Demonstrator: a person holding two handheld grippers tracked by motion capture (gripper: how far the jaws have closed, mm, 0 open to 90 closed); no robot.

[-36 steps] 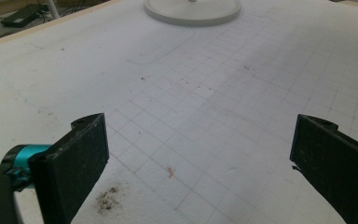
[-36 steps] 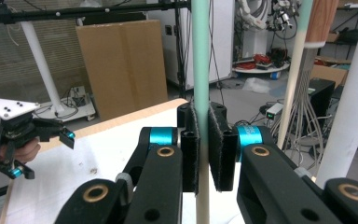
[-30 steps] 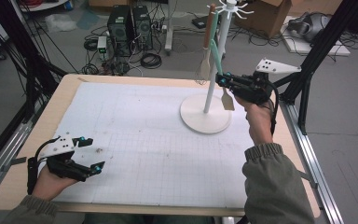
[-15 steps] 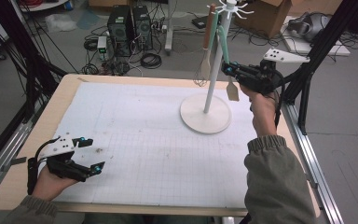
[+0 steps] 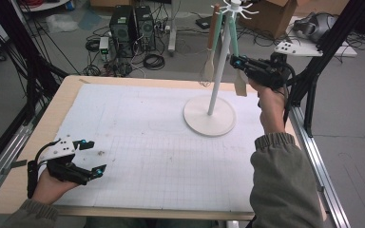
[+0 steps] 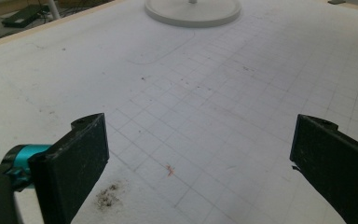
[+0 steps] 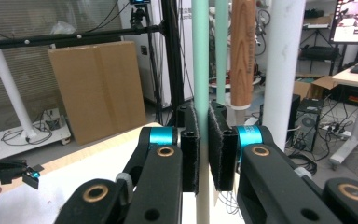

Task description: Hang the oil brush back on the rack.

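Lifting the mint-green-handled spatula [image 5: 236,61] straight up beside the white hook stand [image 5: 218,71] should free its loop, with right gripper [image 5: 238,62] clamped on the handle, left gripper [image 5: 94,156] agape over the tabletop [image 5: 138,123].

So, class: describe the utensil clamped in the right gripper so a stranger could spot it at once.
Find the white rack standing on the table's far right. Two utensils hang beside its pole; the right gripper is shut on the spatula. It has a mint-green handle and a pale flat blade, unlike the brown-handled utensil on the pole's other side.
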